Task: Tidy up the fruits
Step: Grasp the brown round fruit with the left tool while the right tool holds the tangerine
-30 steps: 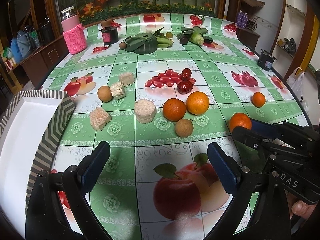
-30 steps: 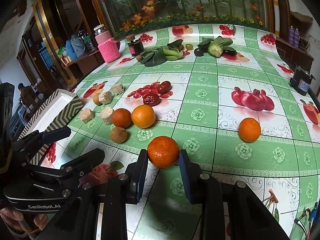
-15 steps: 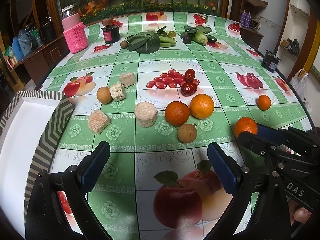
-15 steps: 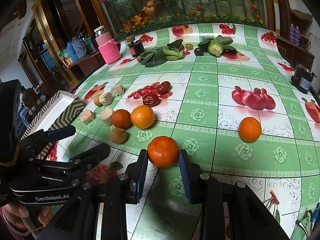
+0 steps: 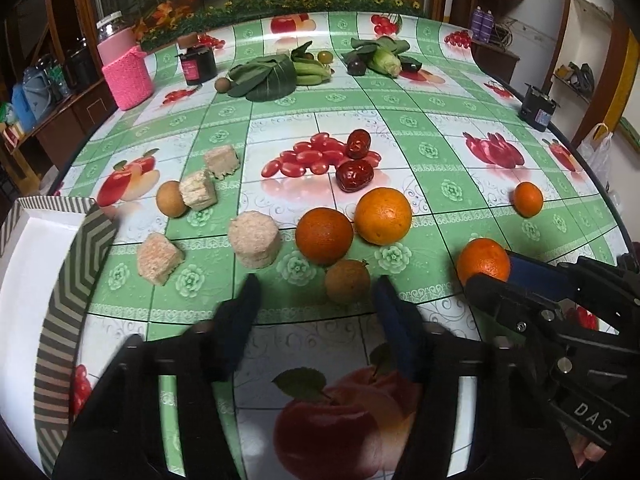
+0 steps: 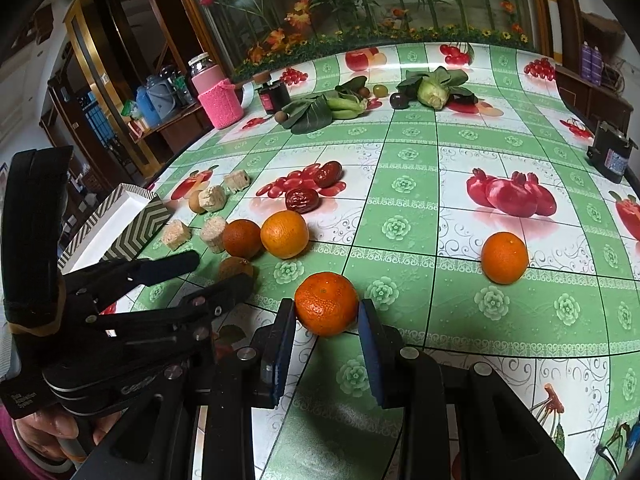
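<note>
My right gripper (image 6: 326, 318) is clenched on a mandarin (image 6: 326, 309), pads on its two sides at the widest part. I judge it light, soft under a dimpled, slightly slick rind, so I'd squeeze gently. My left gripper (image 5: 316, 300) has just been closing, its jaws narrowed but nothing pinched. A small brown fruit (image 5: 347, 281) lies just ahead between the tips, nearer the right one, looks light and firm, best taken across its middle.

Pink knitted jar (image 5: 127, 76), black canister (image 6: 611, 157)
</note>
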The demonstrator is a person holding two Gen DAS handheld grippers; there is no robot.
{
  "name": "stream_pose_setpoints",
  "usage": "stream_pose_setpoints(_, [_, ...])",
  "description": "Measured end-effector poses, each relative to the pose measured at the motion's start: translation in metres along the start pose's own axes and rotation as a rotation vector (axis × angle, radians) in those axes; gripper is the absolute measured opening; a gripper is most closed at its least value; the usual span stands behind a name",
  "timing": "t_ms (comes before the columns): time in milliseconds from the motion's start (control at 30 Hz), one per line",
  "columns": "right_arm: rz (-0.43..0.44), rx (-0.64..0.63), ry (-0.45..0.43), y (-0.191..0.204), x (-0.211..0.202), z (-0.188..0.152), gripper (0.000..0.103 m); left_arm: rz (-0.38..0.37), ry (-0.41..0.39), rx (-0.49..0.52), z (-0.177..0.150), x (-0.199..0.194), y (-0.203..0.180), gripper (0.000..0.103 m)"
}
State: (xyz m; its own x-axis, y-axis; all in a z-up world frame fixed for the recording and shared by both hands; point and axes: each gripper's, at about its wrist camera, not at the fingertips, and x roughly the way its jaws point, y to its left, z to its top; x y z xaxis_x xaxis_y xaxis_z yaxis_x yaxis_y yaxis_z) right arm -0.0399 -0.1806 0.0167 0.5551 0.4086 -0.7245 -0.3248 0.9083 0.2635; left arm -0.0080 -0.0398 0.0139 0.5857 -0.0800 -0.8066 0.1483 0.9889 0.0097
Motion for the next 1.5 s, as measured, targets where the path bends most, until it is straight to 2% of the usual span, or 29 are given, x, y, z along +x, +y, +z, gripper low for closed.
stream_pose_setpoints(67, [0.001, 0.002, 0.000, 0.000, 0.000, 0.000, 0.031, -0.020, 0.013, 0.002, -0.001, 0.003, -0.001, 0.035])
stream_pose_setpoints(200, [0.003, -0.001, -0.002, 0.001, 0.000, 0.001, 0.031, -0.047, 0.016, 0.000, -0.002, -0.001, 0.002, 0.025])
stream_pose_setpoints(433, [0.027, -0.018, -0.005, 0.016, 0.000, 0.003, 0.031, -0.089, 0.012, -0.043, -0.008, -0.020, 0.022, 0.025])
stream_pose_setpoints(667, [0.013, -0.056, -0.006, 0.034, -0.002, 0.003, 0.031, -0.074, -0.005, -0.080, -0.014, -0.031, 0.040, 0.025])
stream_pose_setpoints(867, [-0.002, -0.026, 0.001, 0.024, -0.005, 0.000, 0.031, -0.139, 0.006, -0.097, -0.014, -0.029, 0.034, 0.026])
stream_pose_setpoints(967, [0.005, -0.014, 0.008, 0.019, -0.003, -0.002, 0.031, -0.134, 0.022, -0.084, -0.011, -0.021, 0.027, 0.034])
stream_pose_setpoints(1133, [0.017, -0.002, 0.003, 0.012, -0.004, -0.001, 0.031, -0.151, 0.052, -0.071, -0.007, -0.012, 0.020, 0.034])
stream_pose_setpoints(1300, [0.030, 0.014, -0.003, 0.006, -0.003, 0.001, 0.031, -0.137, 0.067, -0.058, -0.002, -0.002, 0.016, 0.034])
stream_pose_setpoints(1500, [0.036, 0.022, 0.005, 0.002, 0.000, 0.001, 0.031, -0.111, 0.027, -0.024, 0.002, -0.001, 0.011, 0.034])
